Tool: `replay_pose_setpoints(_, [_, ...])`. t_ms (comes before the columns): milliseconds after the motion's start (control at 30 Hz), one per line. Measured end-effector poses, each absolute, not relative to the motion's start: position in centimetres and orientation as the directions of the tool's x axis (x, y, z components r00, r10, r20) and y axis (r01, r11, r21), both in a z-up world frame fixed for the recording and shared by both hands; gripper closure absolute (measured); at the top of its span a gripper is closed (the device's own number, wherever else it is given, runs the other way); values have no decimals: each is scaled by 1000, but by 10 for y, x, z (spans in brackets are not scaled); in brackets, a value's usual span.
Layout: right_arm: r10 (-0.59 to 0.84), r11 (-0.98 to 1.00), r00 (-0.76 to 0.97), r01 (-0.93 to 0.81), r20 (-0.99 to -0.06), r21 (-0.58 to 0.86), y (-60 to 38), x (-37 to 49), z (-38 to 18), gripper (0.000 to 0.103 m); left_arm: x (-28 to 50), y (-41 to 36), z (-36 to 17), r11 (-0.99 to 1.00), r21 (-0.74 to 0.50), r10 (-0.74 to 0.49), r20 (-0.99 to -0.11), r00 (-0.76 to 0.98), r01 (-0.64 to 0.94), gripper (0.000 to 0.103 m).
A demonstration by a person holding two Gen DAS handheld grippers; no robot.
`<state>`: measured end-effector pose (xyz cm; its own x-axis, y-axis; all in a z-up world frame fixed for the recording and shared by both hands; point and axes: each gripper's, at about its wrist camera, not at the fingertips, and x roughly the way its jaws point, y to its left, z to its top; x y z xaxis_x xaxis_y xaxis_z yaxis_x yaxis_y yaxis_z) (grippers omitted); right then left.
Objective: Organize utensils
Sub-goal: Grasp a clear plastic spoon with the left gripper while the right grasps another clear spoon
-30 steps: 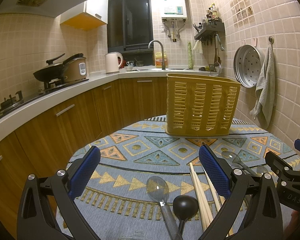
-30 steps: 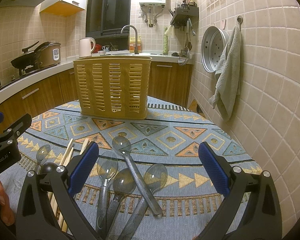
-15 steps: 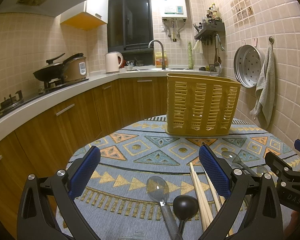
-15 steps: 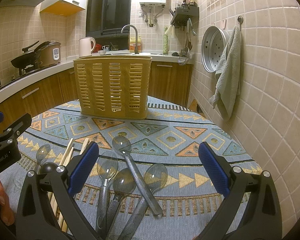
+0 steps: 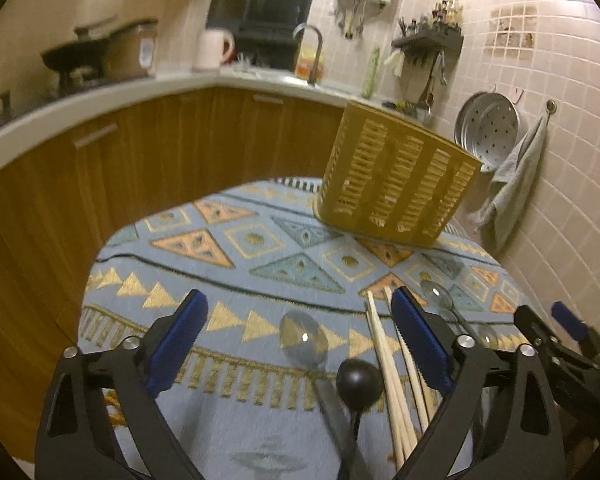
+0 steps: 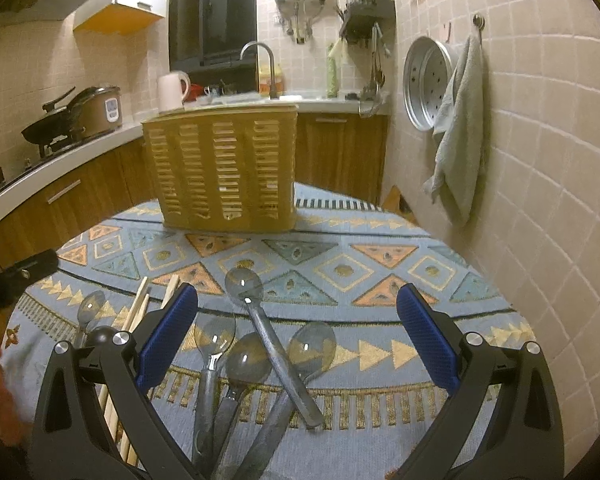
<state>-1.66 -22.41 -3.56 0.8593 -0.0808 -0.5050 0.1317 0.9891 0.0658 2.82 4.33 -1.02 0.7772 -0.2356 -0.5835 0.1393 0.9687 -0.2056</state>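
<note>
Utensils are spread loose on the patterned cloth (image 6: 380, 248) in front of the yellow basket (image 6: 224, 168), none yet picked up. Left of it, a black ladle (image 5: 358, 376) and chopsticks (image 5: 384, 356) are framed by the left gripper (image 5: 300, 344), jaws spread, empty. Nearer, overlapping spoons (image 6: 260, 344) are framed by the right gripper (image 6: 298, 340), likewise spread; the crossed handles are likely to hinder lifting one.

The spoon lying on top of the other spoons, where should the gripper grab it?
Probably the top spoon's handle, midway, from above. It lies crosswise over two other handles, so it is slightly raised there. The open right gripper should straddle the handle's width.
</note>
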Motion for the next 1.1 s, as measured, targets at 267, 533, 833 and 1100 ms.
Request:
replay_pose_setpoints(267, [-13, 996, 796, 67, -605, 66, -221, -8, -36, 23, 45, 71, -20, 924, -322, -381, -736, 560, 206, 34])
replay_pose_setpoints(533, [71, 997, 725, -25, -685, 77, -220, -2, -27, 44, 68, 41, -45, 928, -297, -365, -844, 392, 224, 53])
replay_pose_setpoints(833, [204, 977, 604, -80, -770, 195, -235, 8, -28, 53, 77, 8, -51, 954, -142, -238, -894, 379, 263, 70])
replay_pose_setpoints(1100, [349, 937, 450, -155, -822, 312, -214, 21, -40, 66, 83, 9, -52, 942, -124, -246, -887, 391, 312, 100])
